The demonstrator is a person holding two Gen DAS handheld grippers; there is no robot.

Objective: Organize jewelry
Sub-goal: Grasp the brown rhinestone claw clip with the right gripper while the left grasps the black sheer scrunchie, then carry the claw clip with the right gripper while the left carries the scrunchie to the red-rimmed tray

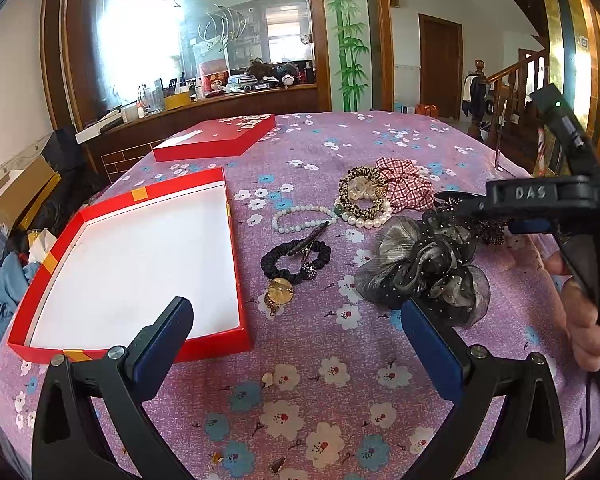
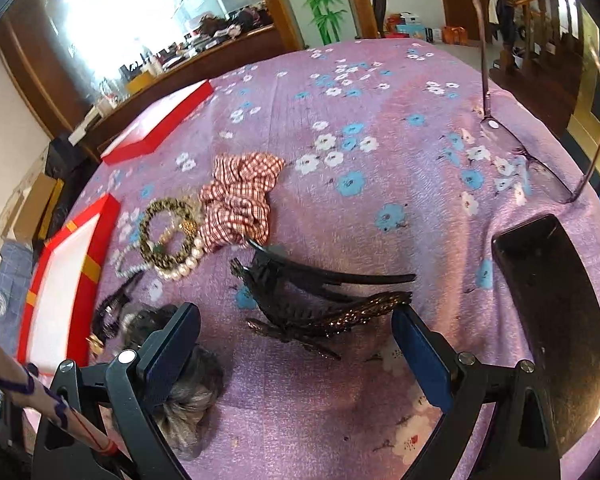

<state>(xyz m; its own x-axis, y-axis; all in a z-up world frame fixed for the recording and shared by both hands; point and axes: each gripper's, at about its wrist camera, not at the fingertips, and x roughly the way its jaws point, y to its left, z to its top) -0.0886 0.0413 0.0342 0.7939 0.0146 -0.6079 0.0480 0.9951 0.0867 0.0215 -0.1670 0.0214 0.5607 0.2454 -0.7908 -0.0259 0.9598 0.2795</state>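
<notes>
An empty red tray with a white floor (image 1: 236,280) (image 2: 104,248) lies at the left on the purple flowered cloth. Right of it sit a black scrunchie with a gold charm (image 1: 296,264), a pale bead bracelet (image 1: 300,216), a pearl bracelet (image 1: 364,220), a leopard hair tie (image 1: 360,196) (image 2: 166,236), a red checked scrunchie (image 1: 406,184) (image 2: 240,200) and a grey-black gauze hair flower (image 1: 424,268) (image 2: 188,396). My left gripper (image 1: 296,320) hangs open in front of them, holding nothing. My right gripper (image 2: 296,332) (image 1: 496,208) is open above dark hair claws (image 2: 320,300).
The red lid (image 1: 220,136) (image 2: 160,128) lies at the far left of the table. Eyeglasses (image 2: 540,160) and a dark phone (image 2: 556,312) rest at the right. A hand (image 1: 588,312) holds the right tool. A wooden counter with clutter stands behind.
</notes>
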